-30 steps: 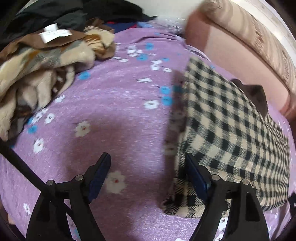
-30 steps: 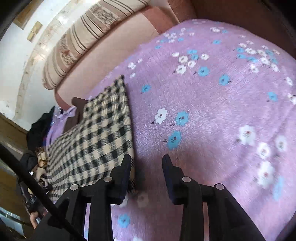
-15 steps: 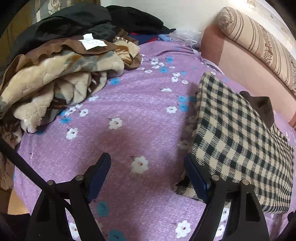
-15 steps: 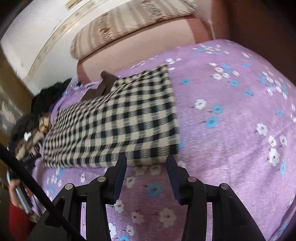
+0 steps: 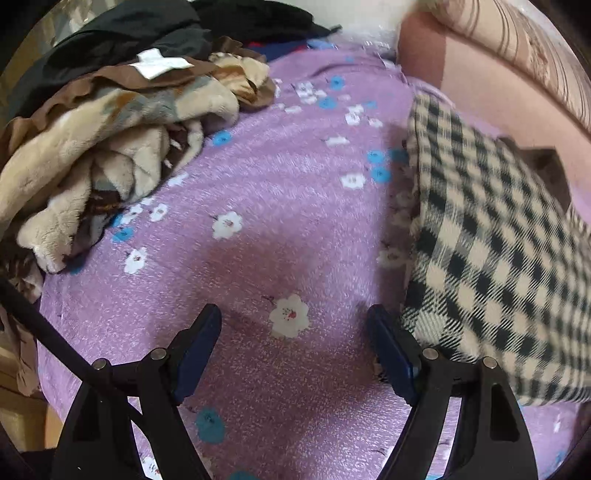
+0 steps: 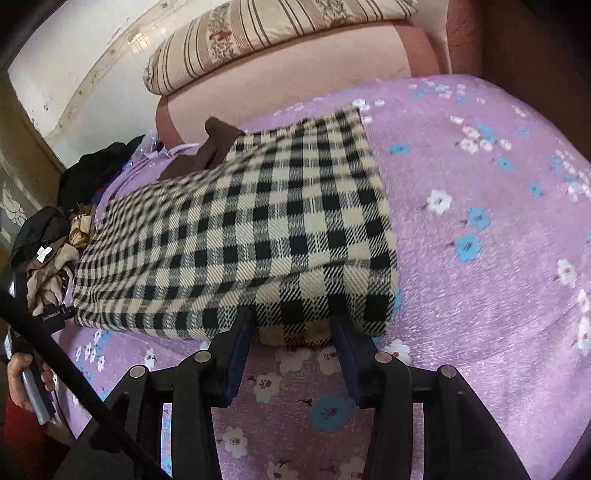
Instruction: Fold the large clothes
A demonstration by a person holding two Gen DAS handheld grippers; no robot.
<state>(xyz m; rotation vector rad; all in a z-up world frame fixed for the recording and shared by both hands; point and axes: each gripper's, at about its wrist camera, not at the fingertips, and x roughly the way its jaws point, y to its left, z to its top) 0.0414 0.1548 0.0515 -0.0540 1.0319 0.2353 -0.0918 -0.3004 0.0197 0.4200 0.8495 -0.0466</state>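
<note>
A folded black-and-cream checked garment (image 6: 258,229) lies on the purple flowered bedspread (image 6: 480,258). My right gripper (image 6: 291,325) is open, its fingertips at the garment's near folded edge, one on each side of a stretch of that edge. In the left wrist view the garment (image 5: 498,240) is on the right. My left gripper (image 5: 295,328) is open and empty over the bedspread (image 5: 258,221), its right finger (image 5: 388,347) just beside the garment's near corner.
A heap of beige and brown plush blankets (image 5: 110,140) and dark clothes (image 5: 147,33) lies at the left. A pink headboard with a striped pillow (image 6: 258,40) runs behind the garment. A brown item (image 6: 210,147) sits at the garment's far edge.
My right gripper has swung round and come up to the garment's near edge. My left gripper has dropped lower and closer to the bedspread beside the garment's corner. Both stay open.
</note>
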